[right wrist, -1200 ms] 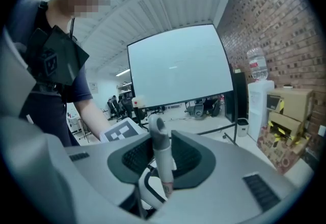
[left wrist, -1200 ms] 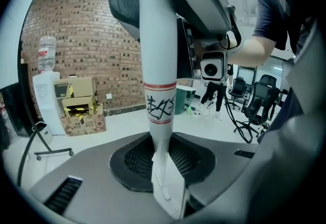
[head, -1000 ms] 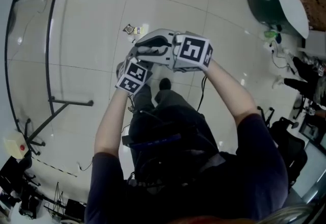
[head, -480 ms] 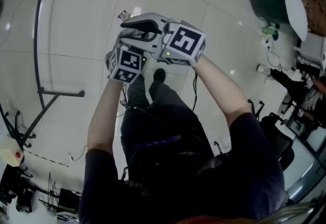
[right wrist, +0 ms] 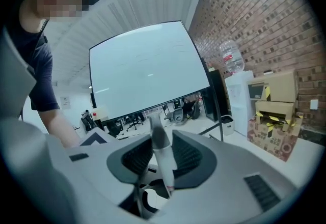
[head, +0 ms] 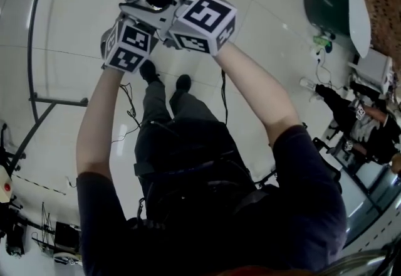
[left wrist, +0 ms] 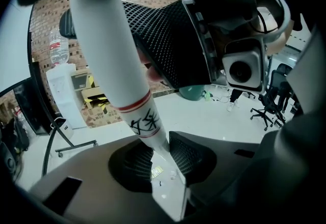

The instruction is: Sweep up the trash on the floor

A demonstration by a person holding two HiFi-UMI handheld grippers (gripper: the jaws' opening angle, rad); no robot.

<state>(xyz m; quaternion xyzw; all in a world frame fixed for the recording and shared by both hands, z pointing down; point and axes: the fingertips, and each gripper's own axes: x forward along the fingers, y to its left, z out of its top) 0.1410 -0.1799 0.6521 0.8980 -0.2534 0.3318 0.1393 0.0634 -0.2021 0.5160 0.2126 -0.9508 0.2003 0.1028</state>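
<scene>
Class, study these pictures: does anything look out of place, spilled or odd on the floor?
Yes. A few small scraps of litter lie scattered on the pale floor, seen in the left gripper view past the white handle. Loose rubbish there looks out of place.

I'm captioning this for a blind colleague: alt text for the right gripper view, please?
The right gripper has its jaws clamped on a slim white handle that sticks up between them. Behind stand a large whiteboard, a brick wall and cardboard boxes.
</scene>
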